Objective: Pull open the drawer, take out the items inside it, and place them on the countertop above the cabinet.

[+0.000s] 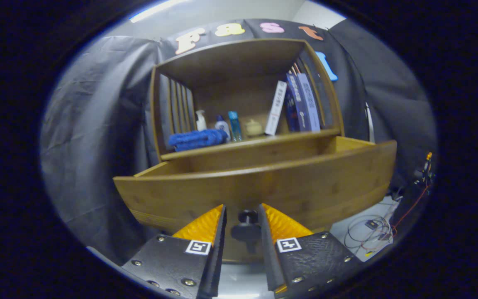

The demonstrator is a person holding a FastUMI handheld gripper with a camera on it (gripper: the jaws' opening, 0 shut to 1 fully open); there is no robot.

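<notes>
The wooden drawer (264, 187) of the cabinet stands pulled out toward me, and its tall front panel hides whatever lies inside. Its dark round knob (247, 226) sits between my fingers, close to the right finger, with a narrow gap showing beside the left one. My gripper (242, 207) is open around the knob, low against the drawer front. The countertop (255, 141) above the drawer is the floor of an open wooden shelf unit.
On the countertop lie a blue cloth (197, 139), a white spray bottle (201, 121), two small bottles (228, 126), a pale small object (254, 128) and leaning books (301, 104). Cables (367, 232) lie on the floor to the right.
</notes>
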